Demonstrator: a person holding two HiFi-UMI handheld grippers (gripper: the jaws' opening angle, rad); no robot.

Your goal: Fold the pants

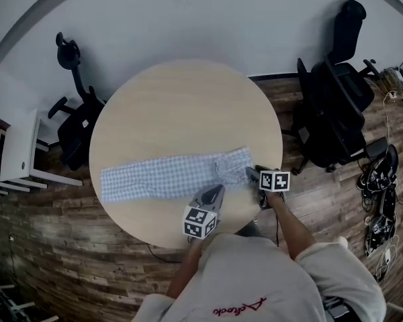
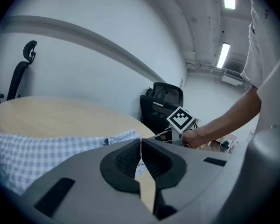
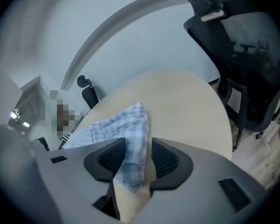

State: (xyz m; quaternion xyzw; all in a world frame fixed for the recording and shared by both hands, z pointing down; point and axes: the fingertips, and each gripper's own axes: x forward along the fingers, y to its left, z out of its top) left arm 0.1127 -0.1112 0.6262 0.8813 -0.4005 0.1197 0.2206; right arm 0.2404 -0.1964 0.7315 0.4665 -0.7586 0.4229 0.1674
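Blue checked pants (image 1: 161,176) lie stretched left to right across the near half of the round wooden table (image 1: 181,106). My right gripper (image 1: 250,173) stands at their right end. In the right gripper view it (image 3: 137,144) is open, with a bunched strip of the pants (image 3: 130,125) running between its jaws and bare table (image 3: 186,97) showing beside the right pad. My left gripper (image 1: 217,192) sits at the cloth's near edge. In the left gripper view it (image 2: 140,146) is shut, pads meeting, with the pants (image 2: 37,148) lying behind it. Whether it pinches cloth I cannot tell.
A black office chair (image 1: 336,113) stands right of the table, with another (image 1: 77,123) and a white stand (image 1: 20,149) at the left. Cables and gear (image 1: 383,193) lie on the wooden floor at the far right. The table's far half is bare wood.
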